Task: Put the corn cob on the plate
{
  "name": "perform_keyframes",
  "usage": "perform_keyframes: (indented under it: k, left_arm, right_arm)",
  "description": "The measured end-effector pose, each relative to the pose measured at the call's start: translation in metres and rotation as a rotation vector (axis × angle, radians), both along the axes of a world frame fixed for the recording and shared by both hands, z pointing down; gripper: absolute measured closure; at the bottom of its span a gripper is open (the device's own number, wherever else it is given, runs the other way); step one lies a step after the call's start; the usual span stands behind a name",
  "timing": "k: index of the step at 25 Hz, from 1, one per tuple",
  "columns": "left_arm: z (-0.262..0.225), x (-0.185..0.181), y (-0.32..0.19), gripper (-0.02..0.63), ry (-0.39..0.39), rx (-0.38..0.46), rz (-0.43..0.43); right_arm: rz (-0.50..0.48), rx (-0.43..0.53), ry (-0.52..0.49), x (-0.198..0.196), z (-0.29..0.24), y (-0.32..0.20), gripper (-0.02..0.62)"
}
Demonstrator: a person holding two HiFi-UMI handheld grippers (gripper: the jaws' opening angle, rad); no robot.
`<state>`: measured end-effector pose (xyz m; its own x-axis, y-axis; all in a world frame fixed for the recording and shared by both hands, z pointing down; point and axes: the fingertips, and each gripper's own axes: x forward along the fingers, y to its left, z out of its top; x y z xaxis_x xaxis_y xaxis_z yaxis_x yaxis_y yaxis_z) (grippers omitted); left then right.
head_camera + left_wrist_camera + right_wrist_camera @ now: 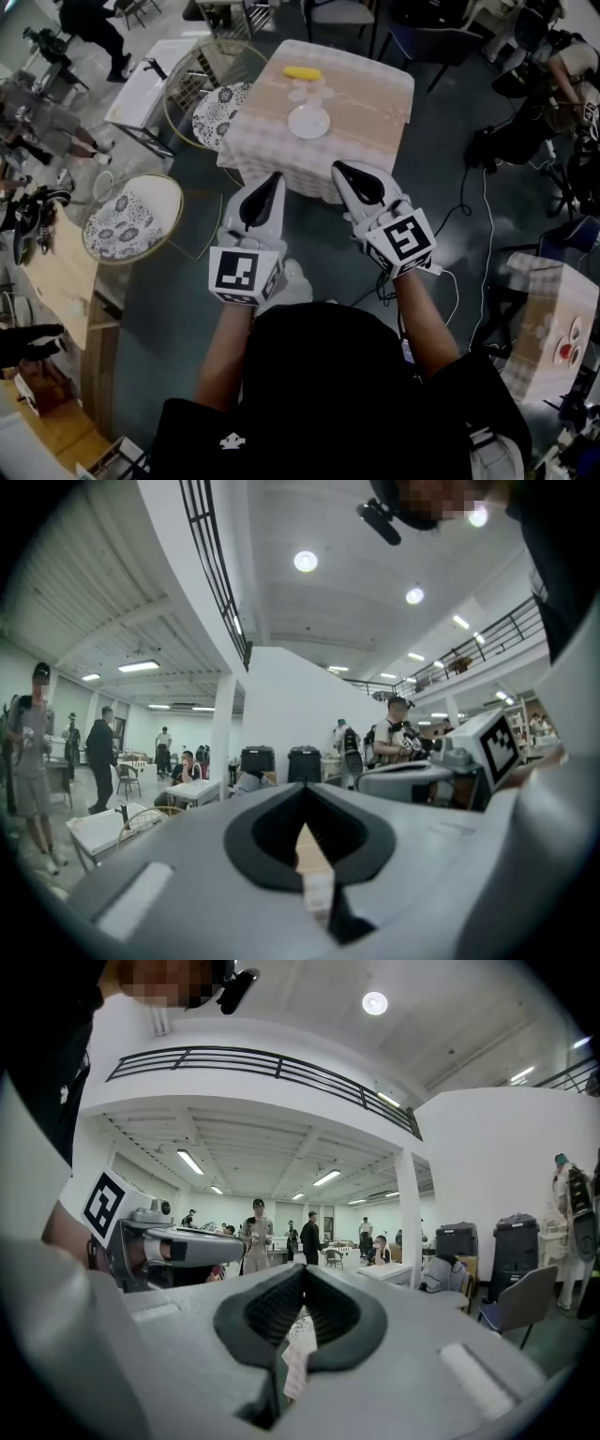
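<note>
Two claws fill the near field, both pressed together with nothing pinched. In the head view the left claw [274,178] and the right claw [339,169] are held side by side, level, and point at the tabletop [375,89] ahead. Below them the person's dark torso [328,394] covers the bottom of that view and hides the floor underneath.

Each gripper view is mostly taken up by its own grey claw body. Only a thin sliver of pale cloth shows through the notch where the jaws meet. The corn and plate are hidden in both, and the room beyond is too small and bent at the edges to read in detail.

Past the claws, the near edge of the tabletop is partly covered by their tips. The plate [308,122] sits about mid-tabletop, bare. The corn [302,72] lies on the cloth just beyond the plate, near the far edge and not touching it. It is well apart from both claws, roughly in line with the gap between them.
</note>
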<state>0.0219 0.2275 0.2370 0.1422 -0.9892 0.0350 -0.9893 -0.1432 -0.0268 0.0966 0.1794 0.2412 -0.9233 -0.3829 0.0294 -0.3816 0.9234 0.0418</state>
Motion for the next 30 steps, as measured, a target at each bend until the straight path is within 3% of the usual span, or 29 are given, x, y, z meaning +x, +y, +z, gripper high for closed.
perform_keyframes:
  k: [15, 30]
  left_arm:
    - [-0.003, -0.069, -0.046, 0.597, 0.009, 0.025, 0.034]
    - [0.008, -0.105, -0.071, 0.597, 0.003, 0.034, 0.057]
  right_arm:
    - [0.078, 0.001, 0.016, -0.053, 0.001, -0.049, 0.594]
    - [0.137, 0.009, 0.036, -0.08, 0.006, -0.075, 0.594]
